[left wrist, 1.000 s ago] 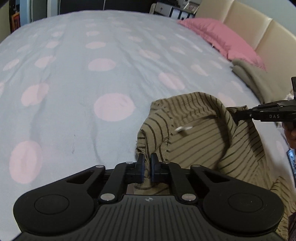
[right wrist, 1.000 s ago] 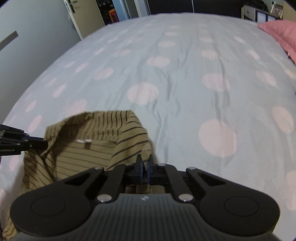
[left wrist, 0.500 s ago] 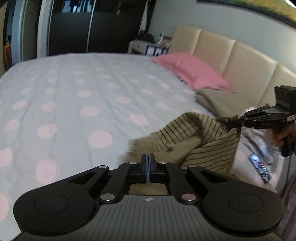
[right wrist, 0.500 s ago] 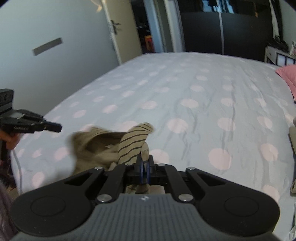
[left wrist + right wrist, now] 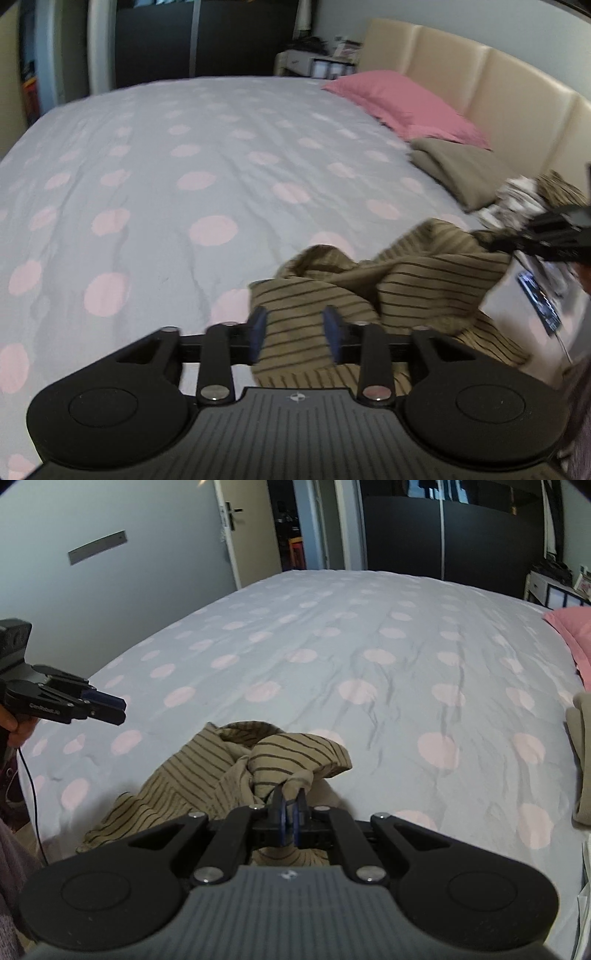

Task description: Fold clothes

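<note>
A tan shirt with dark stripes lies crumpled on the near edge of the bed. In the left wrist view my left gripper is open, its blue pads apart over the shirt's hem and holding nothing. In the right wrist view my right gripper is shut on a bunched fold of the same shirt. The left gripper also shows in the right wrist view at the far left, above the bed. The right gripper also shows in the left wrist view at the shirt's right end.
The bed has a grey cover with pink dots. A pink pillow and a folded olive cloth lie by the beige headboard. A patterned garment and a phone lie at the right edge.
My left gripper has opened and let go of the shirt, which has dropped in a heap on the bed. My right gripper still holds its fold. Both grippers have lowered.
</note>
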Demonstrator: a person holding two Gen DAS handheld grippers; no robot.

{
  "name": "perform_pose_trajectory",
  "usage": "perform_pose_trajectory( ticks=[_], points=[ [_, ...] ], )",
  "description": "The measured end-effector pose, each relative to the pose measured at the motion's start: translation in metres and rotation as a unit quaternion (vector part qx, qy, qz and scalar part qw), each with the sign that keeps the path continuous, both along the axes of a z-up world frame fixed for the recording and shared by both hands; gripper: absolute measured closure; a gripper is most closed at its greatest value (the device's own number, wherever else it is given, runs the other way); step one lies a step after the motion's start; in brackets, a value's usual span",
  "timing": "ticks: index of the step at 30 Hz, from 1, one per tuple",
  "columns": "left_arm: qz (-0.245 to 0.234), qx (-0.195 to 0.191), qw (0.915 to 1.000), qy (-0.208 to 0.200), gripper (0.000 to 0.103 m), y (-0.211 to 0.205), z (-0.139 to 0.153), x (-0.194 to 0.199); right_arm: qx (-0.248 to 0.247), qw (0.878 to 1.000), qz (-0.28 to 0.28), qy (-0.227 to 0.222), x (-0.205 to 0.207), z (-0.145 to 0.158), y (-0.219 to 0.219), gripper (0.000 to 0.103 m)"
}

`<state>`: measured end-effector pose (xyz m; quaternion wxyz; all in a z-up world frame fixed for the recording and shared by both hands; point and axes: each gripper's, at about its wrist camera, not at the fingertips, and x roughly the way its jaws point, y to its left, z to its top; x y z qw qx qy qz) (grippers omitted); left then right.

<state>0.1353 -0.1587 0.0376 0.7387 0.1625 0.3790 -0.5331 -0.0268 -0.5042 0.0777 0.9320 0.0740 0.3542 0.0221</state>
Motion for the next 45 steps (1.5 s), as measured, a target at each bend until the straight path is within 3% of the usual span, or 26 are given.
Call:
perform_pose_trajectory(
  ticks=[13,16,19,22,25,30,35,41,45],
  points=[
    [0.065,0.027,0.9891,0.130,0.065,-0.065,-0.088,0.086,0.025,0.998,-0.017,0.055,0.042,-0.030,-0.033,0.099],
    [0.049,0.049,0.9878,0.140,0.070,-0.079,-0.105,0.086,0.030,0.997,-0.023,0.068,0.052,-0.040,-0.043,0.099],
    [0.032,0.058,0.9900,0.124,0.077,-0.087,-0.111,0.079,0.039,0.995,-0.033,0.083,0.061,-0.052,-0.056,0.099],
    [0.019,0.054,0.9916,0.116,0.096,-0.088,-0.107,0.074,0.050,0.993,-0.044,0.098,0.069,-0.064,-0.067,0.099],
    [0.012,0.031,0.9936,0.108,0.100,-0.081,-0.095,0.069,0.057,0.992,-0.052,0.097,0.074,-0.068,-0.073,0.099],
    [0.008,-0.019,0.9950,0.098,0.101,-0.058,-0.061,0.063,0.075,0.994,-0.054,0.052,0.073,-0.049,-0.074,0.099],
    [-0.014,-0.072,0.9939,0.082,0.101,-0.017,-0.021,0.042,0.073,0.997,-0.021,-0.007,0.053,-0.015,-0.061,0.099],
    [-0.050,-0.114,0.9900,0.066,0.101,0.041,0.011,0.003,0.073,0.996,0.015,-0.057,0.004,0.010,-0.047,0.099],
    [-0.090,-0.117,0.9873,0.058,0.101,0.072,0.022,-0.029,0.069,0.994,0.050,-0.073,-0.041,0.016,-0.036,0.099]
  ],
)
